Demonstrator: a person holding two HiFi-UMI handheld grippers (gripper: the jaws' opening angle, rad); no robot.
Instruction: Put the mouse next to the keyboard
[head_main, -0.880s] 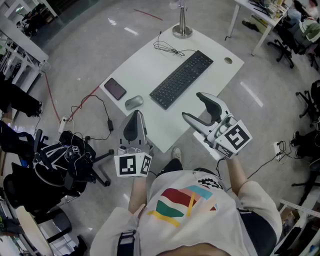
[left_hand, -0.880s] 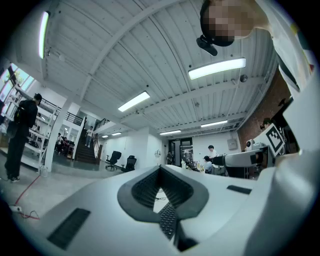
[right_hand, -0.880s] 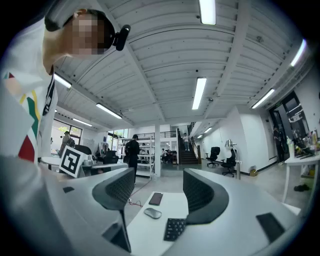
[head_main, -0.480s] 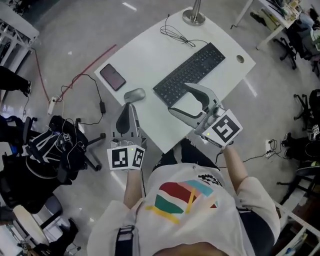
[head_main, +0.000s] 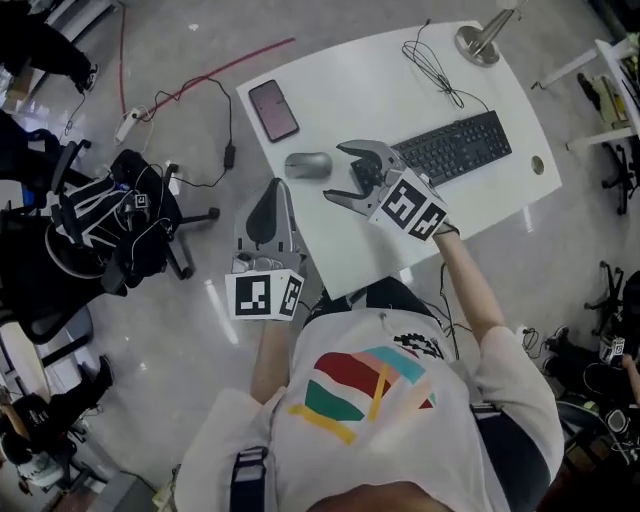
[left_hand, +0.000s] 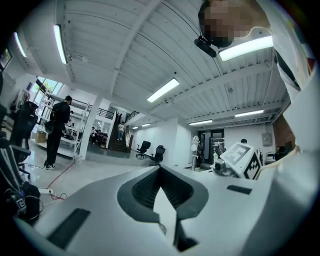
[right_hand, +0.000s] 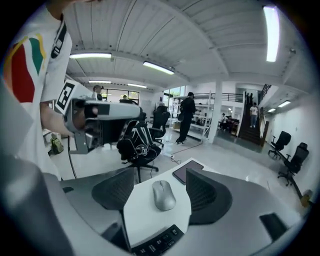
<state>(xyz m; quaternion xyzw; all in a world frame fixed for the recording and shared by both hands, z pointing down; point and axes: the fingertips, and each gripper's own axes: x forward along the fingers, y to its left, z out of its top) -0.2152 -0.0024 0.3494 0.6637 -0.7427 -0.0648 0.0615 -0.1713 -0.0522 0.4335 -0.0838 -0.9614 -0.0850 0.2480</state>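
The right gripper (head_main: 336, 172) is over the white table (head_main: 350, 90), its jaws spread wide with nothing clamped between them, and in the head view the gap opens toward 9 o'clock. Just off the jaw tips, at that same 9 o'clock, the grey mouse (head_main: 308, 165) lies flat on the table, untouched; the right gripper view shows it framed in the gap. The black keyboard (head_main: 455, 147) stretches away at 3 o'clock of the mouse, on the far side of the gripper, so the two are apart. A dark phone (head_main: 273, 110) lies at 11 o'clock of the mouse. The left gripper (head_main: 272, 195) is at 7 o'clock of the mouse, off the table edge over the floor, jaws pressed together and empty
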